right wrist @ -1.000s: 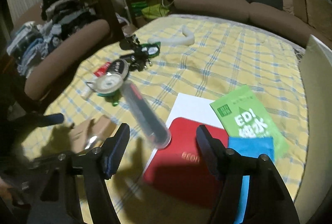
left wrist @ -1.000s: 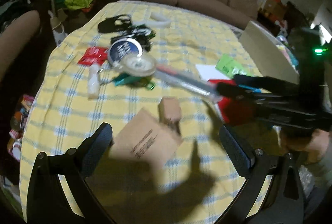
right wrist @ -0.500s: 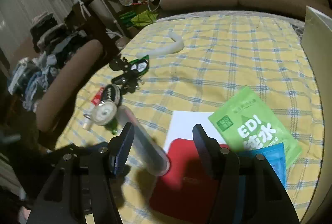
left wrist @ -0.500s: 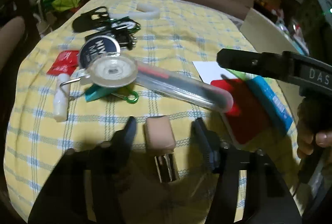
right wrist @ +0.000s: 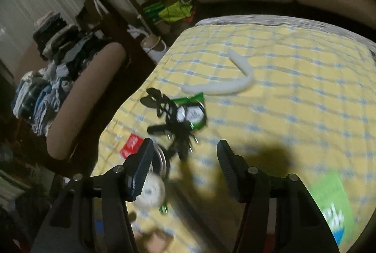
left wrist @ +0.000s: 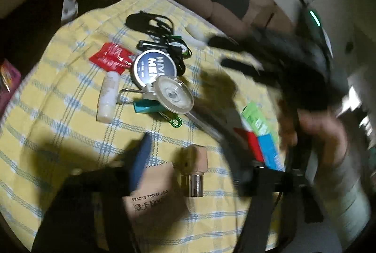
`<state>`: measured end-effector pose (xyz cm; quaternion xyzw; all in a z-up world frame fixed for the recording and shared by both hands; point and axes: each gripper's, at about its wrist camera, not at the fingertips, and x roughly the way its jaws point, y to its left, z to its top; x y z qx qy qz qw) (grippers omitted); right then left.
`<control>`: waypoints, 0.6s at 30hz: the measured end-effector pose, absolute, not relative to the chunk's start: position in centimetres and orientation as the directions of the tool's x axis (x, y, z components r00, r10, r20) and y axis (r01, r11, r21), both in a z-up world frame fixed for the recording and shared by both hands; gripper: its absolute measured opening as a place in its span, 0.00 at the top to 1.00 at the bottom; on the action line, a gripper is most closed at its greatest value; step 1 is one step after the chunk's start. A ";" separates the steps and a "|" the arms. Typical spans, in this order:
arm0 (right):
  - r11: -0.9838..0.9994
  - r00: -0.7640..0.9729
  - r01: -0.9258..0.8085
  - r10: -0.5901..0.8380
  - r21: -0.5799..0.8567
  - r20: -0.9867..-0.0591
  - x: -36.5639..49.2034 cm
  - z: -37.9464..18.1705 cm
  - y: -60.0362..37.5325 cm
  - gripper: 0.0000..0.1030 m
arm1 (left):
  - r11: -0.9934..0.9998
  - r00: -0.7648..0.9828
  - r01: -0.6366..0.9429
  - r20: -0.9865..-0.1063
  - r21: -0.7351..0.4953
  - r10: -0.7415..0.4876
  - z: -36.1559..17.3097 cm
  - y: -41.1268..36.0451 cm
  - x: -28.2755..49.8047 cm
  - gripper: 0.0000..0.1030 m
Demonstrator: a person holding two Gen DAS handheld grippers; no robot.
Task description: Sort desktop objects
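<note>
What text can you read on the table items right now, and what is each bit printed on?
"NIVEA MEN", partly covered: round dark blue tin.
"DISPOSABLE GLOVES", upside down in the left wrist view: brown paper packet; the line under it is too blurred to read.
White print on the red sachet: too small to read.
White lettering on the green pouch: blurred and cut off, unreadable.

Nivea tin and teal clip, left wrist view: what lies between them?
The clear round lid sits between the Nivea tin and the teal clip, overlapping the edges of both. This shows in the left wrist view; the right wrist view is too blurred to confirm.
</note>
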<state>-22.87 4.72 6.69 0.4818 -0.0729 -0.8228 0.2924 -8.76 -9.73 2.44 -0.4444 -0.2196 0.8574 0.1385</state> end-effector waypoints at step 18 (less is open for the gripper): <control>-0.838 -0.362 0.546 -0.226 -0.009 -0.904 -24.1 2.1 -6.4 0.28 | -0.968 -0.556 -0.116 -0.793 -0.225 0.251 0.4 -3.0 -9.9 0.62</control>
